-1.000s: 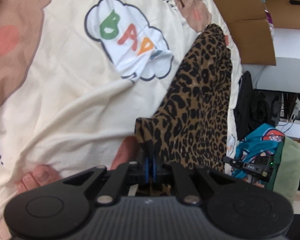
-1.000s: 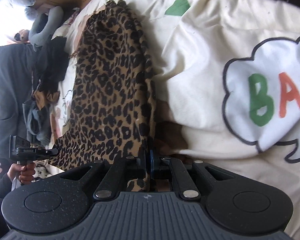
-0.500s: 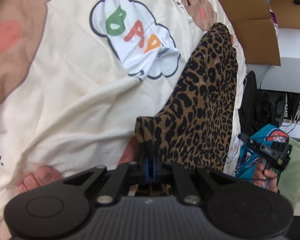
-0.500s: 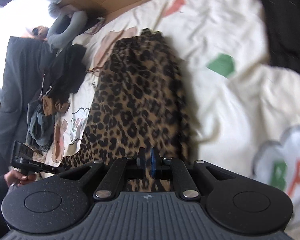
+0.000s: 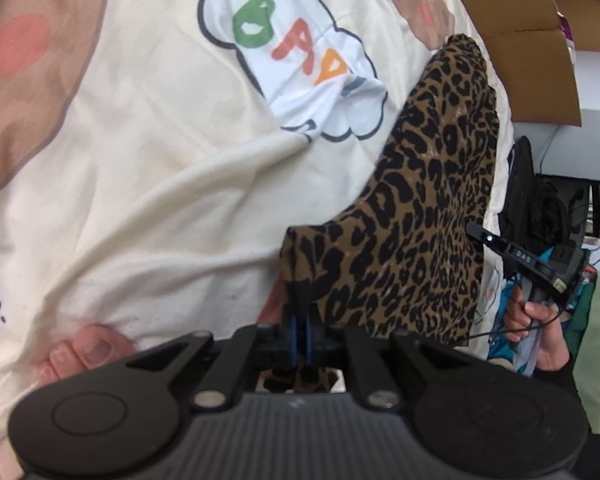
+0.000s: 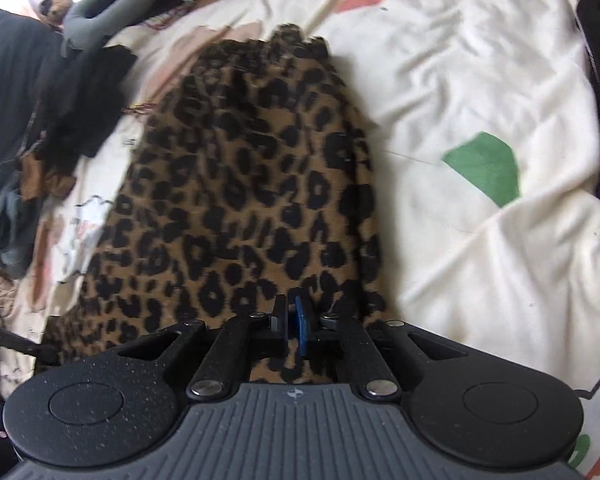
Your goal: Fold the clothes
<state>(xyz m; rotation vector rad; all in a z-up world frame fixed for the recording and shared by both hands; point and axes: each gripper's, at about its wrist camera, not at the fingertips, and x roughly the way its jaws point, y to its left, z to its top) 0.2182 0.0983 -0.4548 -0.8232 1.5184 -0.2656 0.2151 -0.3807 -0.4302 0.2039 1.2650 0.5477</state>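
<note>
Leopard-print fabric garment (image 5: 428, 208), brown with black spots, stretches ahead of both pairs of fingers across a cream cartoon-printed bedsheet (image 5: 148, 168). Left gripper (image 5: 300, 332) has its blue pads pressed together on a near corner of the cloth, which rises from them. Right gripper (image 6: 290, 326) pinches another near edge, the fabric running forward from its tips. Beyond lies a brown cardboard box (image 5: 528, 40).

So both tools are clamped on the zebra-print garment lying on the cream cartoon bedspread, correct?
Not quite: the garment is leopard-print, brown with black spots, not zebra. Both wrist views show it. The rest holds: the left tool and the right tool are each shut on its edge, over the cream cartoon bedspread.
</note>
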